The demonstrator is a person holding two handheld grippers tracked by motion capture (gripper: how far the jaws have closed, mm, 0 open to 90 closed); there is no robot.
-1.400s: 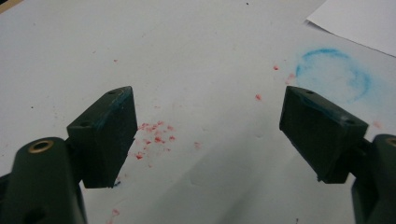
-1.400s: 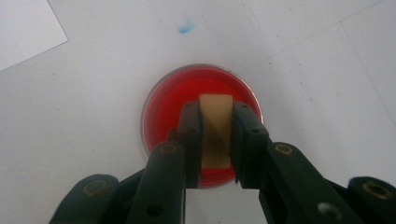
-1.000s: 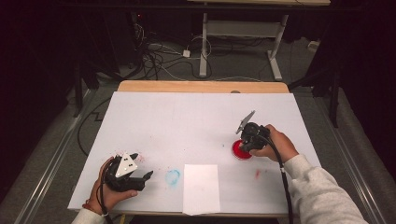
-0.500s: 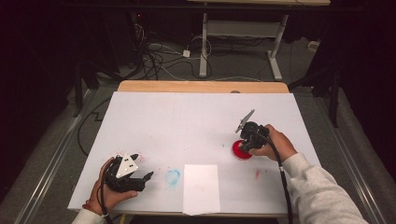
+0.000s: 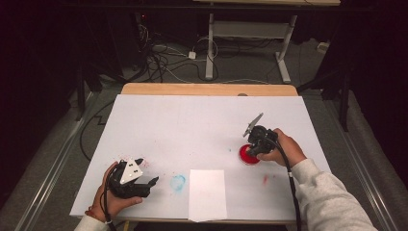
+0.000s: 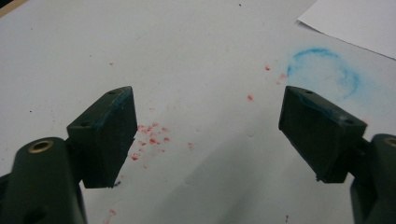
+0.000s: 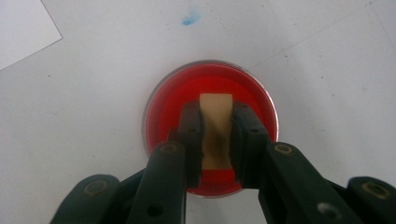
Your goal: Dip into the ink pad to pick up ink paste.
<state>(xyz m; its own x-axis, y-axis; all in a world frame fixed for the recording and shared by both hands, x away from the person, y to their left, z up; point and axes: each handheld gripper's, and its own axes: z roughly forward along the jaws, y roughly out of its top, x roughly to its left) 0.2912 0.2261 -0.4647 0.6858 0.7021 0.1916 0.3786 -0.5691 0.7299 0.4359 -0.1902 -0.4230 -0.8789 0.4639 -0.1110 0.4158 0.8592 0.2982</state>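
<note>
stamp block (image 7: 215,128), tan and wooden-looking, pinched between the fingers of the right gripper (image 7: 215,140) and standing in a shallow round dish of red ink (image 7: 166,105), right half of the surface. right fingers clamped tight on the block's two flat sides.

risks, as judged:
- block looks narrow and smooth-sided; a tilt of the wrist could twist it in the grip and smear ink up the finger pads.
- dish is small and light-looking, clear rim, sitting loose on the white surface (image 5: 192,125); a sideways drag on lifting could slide or tip it and spill red.
- overloaded face could drip on the way to the white paper sheet (image 5: 207,192) near the front edge. red specks already dot the surface.

left gripper (image 5: 144,185) rests in the hand at front left, fingers (image 6: 105,135) wide apart, nothing between them; blue tint on the pads. faint blue ring stain (image 6: 324,70) just beside, powdery, smudged. surface matte, paper-like. fingers hard black plastic, blocky, with brass-coloured pins.
</note>
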